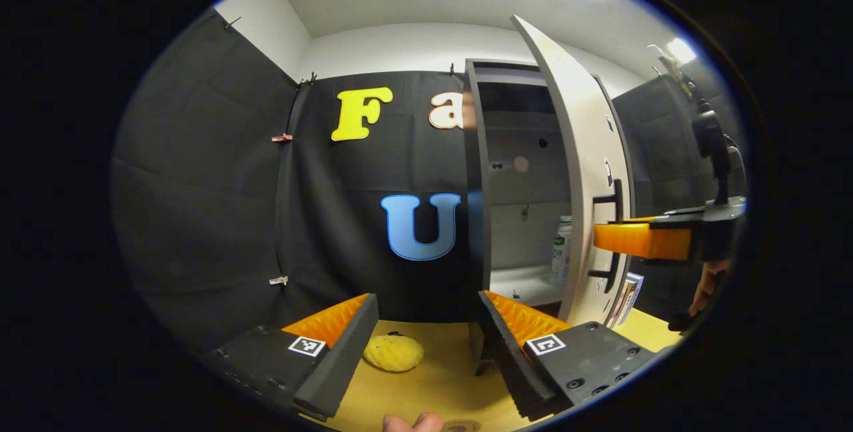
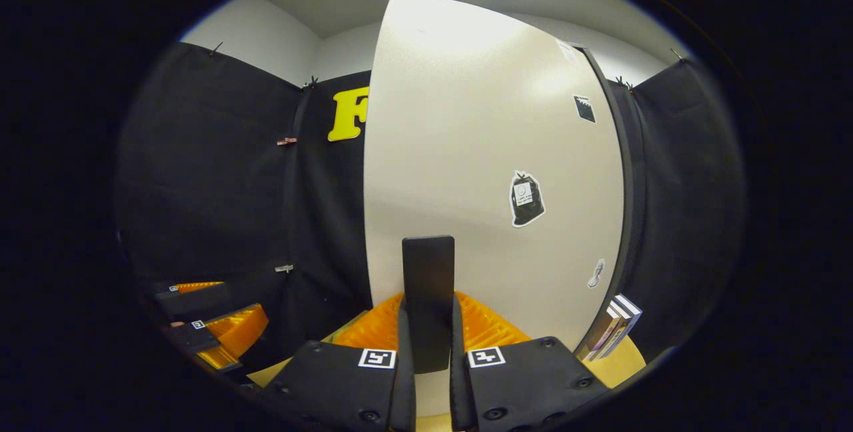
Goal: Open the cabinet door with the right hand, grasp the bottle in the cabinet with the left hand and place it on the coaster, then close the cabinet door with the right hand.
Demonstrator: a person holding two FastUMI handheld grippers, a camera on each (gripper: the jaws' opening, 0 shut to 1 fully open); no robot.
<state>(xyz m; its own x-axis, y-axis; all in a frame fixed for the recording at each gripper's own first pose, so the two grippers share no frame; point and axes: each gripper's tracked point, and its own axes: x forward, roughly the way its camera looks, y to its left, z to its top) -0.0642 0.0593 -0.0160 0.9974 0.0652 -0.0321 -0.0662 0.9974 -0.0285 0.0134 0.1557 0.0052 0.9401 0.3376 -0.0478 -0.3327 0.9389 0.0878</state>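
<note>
2 stickers (image 2: 527, 199) on cabinet door (image 2: 480, 152), writing unreadable

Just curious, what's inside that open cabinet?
On the cabinet's lower shelf stands a bottle, half hidden by the open door. Whatever else sits behind the door is covered.

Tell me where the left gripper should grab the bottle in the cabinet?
Probably around the bottle's upright body, coming straight in from the front through the open side. It stands on the lower shelf, half hidden behind the door, so the left gripper, already open, should stay left of the door edge.
</note>
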